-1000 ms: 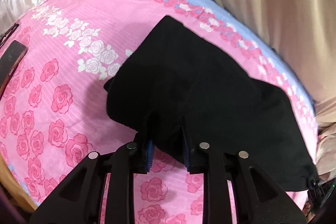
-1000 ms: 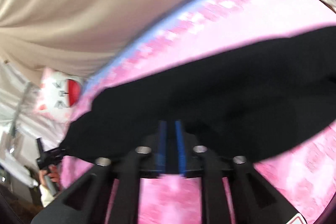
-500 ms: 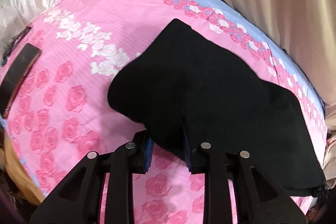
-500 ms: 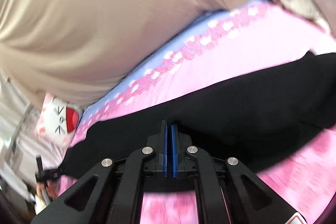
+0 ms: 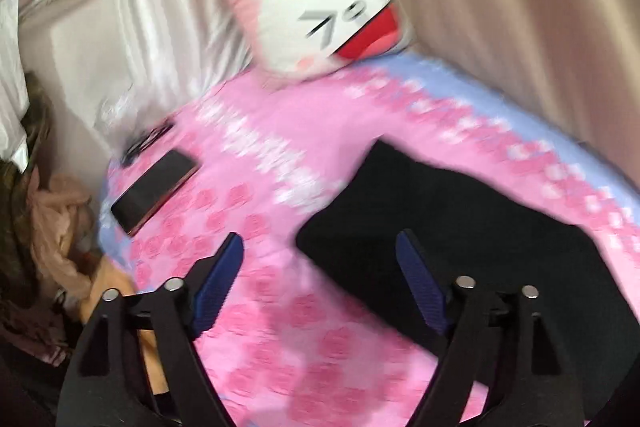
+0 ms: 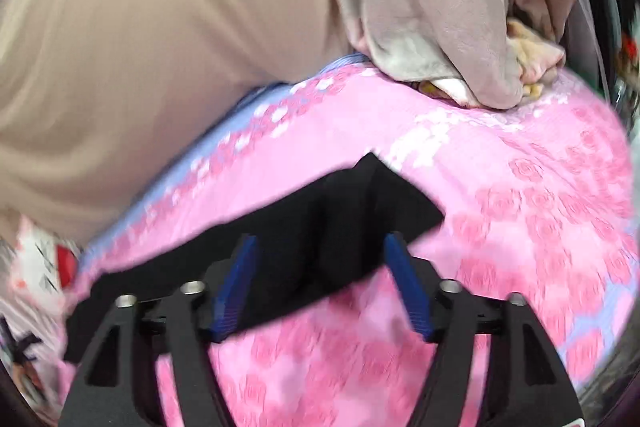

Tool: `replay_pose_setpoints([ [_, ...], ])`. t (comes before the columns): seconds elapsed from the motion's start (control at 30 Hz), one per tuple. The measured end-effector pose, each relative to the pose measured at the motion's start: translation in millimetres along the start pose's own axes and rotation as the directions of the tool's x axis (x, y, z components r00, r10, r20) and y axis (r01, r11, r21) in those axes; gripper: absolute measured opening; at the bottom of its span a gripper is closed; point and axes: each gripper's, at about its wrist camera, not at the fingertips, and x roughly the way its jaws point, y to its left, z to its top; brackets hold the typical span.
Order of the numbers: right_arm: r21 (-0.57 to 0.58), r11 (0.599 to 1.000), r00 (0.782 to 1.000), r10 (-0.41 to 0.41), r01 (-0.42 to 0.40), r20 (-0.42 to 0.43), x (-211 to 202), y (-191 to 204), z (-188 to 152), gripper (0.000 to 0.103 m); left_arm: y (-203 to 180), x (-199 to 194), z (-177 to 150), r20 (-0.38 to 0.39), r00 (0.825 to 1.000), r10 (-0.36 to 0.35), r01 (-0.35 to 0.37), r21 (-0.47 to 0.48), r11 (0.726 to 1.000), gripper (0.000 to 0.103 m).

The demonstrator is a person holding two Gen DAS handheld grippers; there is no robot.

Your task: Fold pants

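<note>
1. Left wrist view: the left gripper [image 5: 320, 259] stands wide open, holding nothing. The black pants [image 5: 460, 227] lie flat on the pink rose-print bedsheet [image 5: 248, 167], their near corner reaching between the blue fingertips [image 5: 224, 267]. A dark phone [image 5: 154, 191] lies well apart to the left, and a cartoon pillow [image 5: 324, 7] leans at the far end.
2. Right wrist view: the right gripper [image 6: 320, 259] is also spread open and empty. The pants [image 6: 328, 227] lie between and beyond its fingers, one end showing a pointed corner.
3. Handling: the cloth looks soft, limp and light. It will likely sag and slide, so pinching edges or corners seems wisest.
4. Hard to read: both views are motion-blurred. The black fabric hides seams and layers, so fold count is unclear. The pants' far right side is cut off in the left view.
</note>
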Motion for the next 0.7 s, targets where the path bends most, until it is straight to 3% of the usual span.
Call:
replay_pose_setpoints([
  [0.1, 0.08, 0.996, 0.995, 0.056, -0.05, -0.084, 35.1, -22.2, 14.7, 0.066, -40.2, -13.0, -9.1, -0.009, 0.992, -0.123, 0.123, 0.055, 0.991, 0.082],
  [0.13, 0.039, 0.996, 0.992, 0.081, -0.077, -0.094, 43.4, -21.2, 19.7, 0.021, -64.5, -16.0, -16.3, -0.025, 0.986, -0.166, 0.168, 0.1, 0.981, 0.082],
  [0.17, -0.008, 0.996, 0.99, 0.086, -0.087, -0.111, 51.0, -15.4, 24.5, 0.005, -76.8, -17.8, -20.8, -0.036, 0.982, -0.184, 0.187, 0.125, 0.974, 0.082],
  [0.2, -0.07, 0.994, 0.994, 0.073, -0.078, -0.079, 48.1, -2.6, 33.5, 0.006, -92.1, -17.5, -26.7, -0.053, 0.979, -0.198, 0.204, 0.153, 0.967, 0.082],
  [0.27, -0.223, 0.968, 0.992, 0.123, -0.113, 0.031, 15.0, 24.0, 39.9, 0.006, -124.4, -19.2, -38.7, -0.087, 0.968, -0.236, 0.249, 0.206, 0.946, 0.082],
  [0.3, -0.33, 0.937, 0.984, 0.153, -0.114, 0.092, -5.2, 39.3, 40.2, 0.006, -135.0, -21.5, -46.8, -0.095, 0.963, -0.25, 0.266, 0.231, 0.936, 0.082],
  [0.33, -0.455, 0.889, 0.98, 0.131, -0.051, 0.148, -21.4, 52.9, 35.9, 0.007, -149.5, -23.6, -55.6, -0.106, 0.959, -0.263, 0.283, 0.268, 0.921, 0.082],
  [0.4, -0.588, 0.797, 0.988, -0.065, 0.137, 0.143, -10.2, 48.4, 22.7, 0.029, -173.6, -24.0, -75.7, -0.134, 0.952, -0.274, 0.304, 0.333, 0.893, 0.082],
  [0.43, -0.595, 0.782, 0.983, -0.149, 0.186, 0.11, 2.4, 32.7, 17.9, 0.039, -181.5, -23.2, -84.2, -0.149, 0.949, -0.277, 0.313, 0.353, 0.882, 0.082],
  [0.47, -0.571, 0.778, 0.961, -0.269, 0.26, 0.072, 17.7, 8.1, 10.2, 0.041, -188.6, -21.9, -93.0, -0.168, 0.946, -0.276, 0.32, 0.368, 0.873, 0.082],
  [0.53, -0.508, 0.791, 0.92, -0.391, 0.341, 0.01, 26.4, -27.1, -0.2, 0.04, -203.5, -16.2, -109.6, -0.217, 0.939, -0.267, 0.334, 0.389, 0.859, 0.082],
  [0.57, -0.465, 0.82, 0.926, -0.379, 0.334, -0.004, 20.5, -38.5, -2.6, 0.041, -211.6, -13.6, -116.2, -0.238, 0.935, -0.262, 0.34, 0.402, 0.85, 0.082],
  [0.6, -0.405, 0.868, 0.95, -0.313, 0.288, 0.004, 6.3, -44.3, -4.2, 0.041, -221.7, -13.0, -123.0, -0.251, 0.933, -0.256, 0.344, 0.42, 0.84, 0.082],
  [0.7, -0.302, 0.944, 0.99, -0.14, 0.136, 0.006, -15.4, -38.5, 10.2, 0.046, -243.4, -14.7, -131.1, -0.269, 0.924, -0.272, 0.37, 0.455, 0.81, 0.082],
])
